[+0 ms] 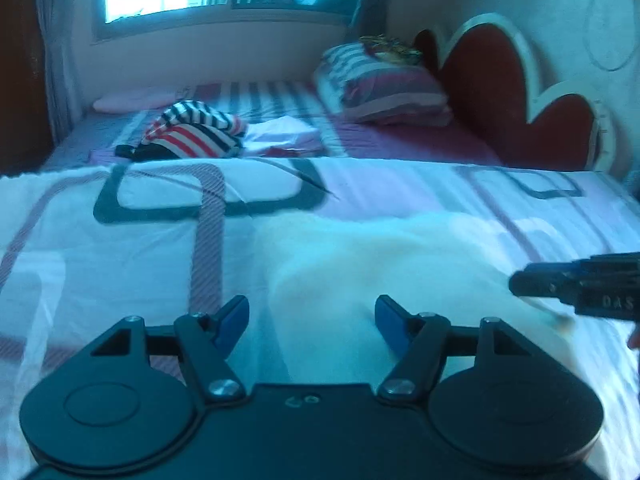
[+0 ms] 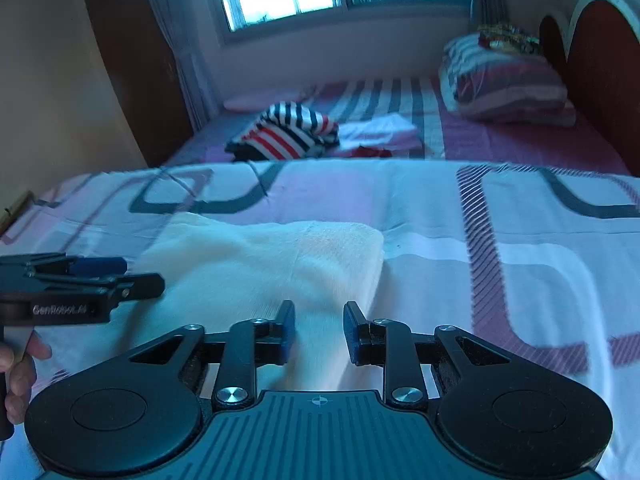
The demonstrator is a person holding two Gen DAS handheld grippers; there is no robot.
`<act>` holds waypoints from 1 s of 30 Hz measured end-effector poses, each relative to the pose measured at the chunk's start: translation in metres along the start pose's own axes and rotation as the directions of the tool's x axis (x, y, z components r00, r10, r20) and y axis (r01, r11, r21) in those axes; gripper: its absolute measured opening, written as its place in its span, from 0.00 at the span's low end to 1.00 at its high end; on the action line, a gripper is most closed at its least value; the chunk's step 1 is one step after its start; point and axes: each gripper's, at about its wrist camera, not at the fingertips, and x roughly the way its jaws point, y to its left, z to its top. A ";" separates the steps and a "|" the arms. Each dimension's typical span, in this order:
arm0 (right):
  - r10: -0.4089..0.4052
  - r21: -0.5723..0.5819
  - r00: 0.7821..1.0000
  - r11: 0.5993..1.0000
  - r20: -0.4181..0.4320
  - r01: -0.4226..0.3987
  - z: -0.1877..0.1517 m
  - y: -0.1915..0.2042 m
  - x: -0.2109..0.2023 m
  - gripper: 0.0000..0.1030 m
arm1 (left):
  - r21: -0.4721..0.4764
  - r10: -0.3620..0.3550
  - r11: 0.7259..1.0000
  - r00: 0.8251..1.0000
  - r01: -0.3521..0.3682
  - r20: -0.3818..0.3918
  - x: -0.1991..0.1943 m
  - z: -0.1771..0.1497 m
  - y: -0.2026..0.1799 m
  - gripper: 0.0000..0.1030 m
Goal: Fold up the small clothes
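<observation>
A small white garment (image 1: 400, 264) (image 2: 260, 264) lies rumpled on the patterned bedspread (image 1: 120, 260) (image 2: 520, 280). My left gripper (image 1: 312, 316) stands open over the garment's left part, its blue pads wide apart and holding nothing. My right gripper (image 2: 320, 332) is low over the garment's near right edge, jaws a little apart, with white cloth showing in the gap but no pad pressing on it. In each wrist view the other gripper shows side-on: the right gripper (image 1: 560, 284) at the right edge, the left gripper (image 2: 136, 274) at the left, held by a hand (image 2: 20, 376).
Farther back on the bed lie a striped clothes pile (image 1: 196, 132) (image 2: 288, 132) and folded white clothes (image 1: 284, 132) (image 2: 380, 132). A striped pillow (image 1: 380, 88) (image 2: 504, 80) leans by the red headboard (image 1: 500, 92) (image 2: 600, 48). A window sits behind.
</observation>
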 end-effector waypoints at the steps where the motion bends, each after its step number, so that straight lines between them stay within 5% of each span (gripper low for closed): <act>1: 0.018 0.006 1.000 1.000 -0.004 -0.018 -0.006 0.000 -0.008 0.25 | -0.003 -0.013 1.000 1.000 0.013 -0.013 -0.003 -0.008 -0.002 0.67; 7: 0.072 0.060 0.992 0.996 -0.102 -0.066 -0.048 0.006 -0.026 0.25 | 0.000 0.024 1.000 1.000 -0.024 -0.010 -0.019 -0.039 0.000 0.70; 12: 0.065 0.089 0.997 0.994 -0.035 -0.062 -0.057 0.009 -0.058 0.25 | -0.025 -0.009 1.000 1.000 0.009 -0.002 -0.049 -0.043 -0.004 0.67; 20: 0.036 -0.022 0.992 0.999 -0.125 -0.039 -0.098 0.041 -0.071 0.25 | -0.074 -0.027 0.997 0.997 0.022 -0.071 -0.064 -0.095 -0.011 0.70; 25: 0.008 -0.049 0.989 0.999 -0.146 -0.015 -0.112 0.046 -0.076 0.25 | -0.032 -0.005 0.999 0.998 0.003 -0.063 -0.073 -0.100 -0.010 0.67; 30: -0.029 -0.048 0.999 0.998 0.016 0.029 -0.081 0.040 -0.086 0.25 | -0.011 0.004 1.000 0.999 -0.003 0.048 -0.074 -0.058 -0.011 0.64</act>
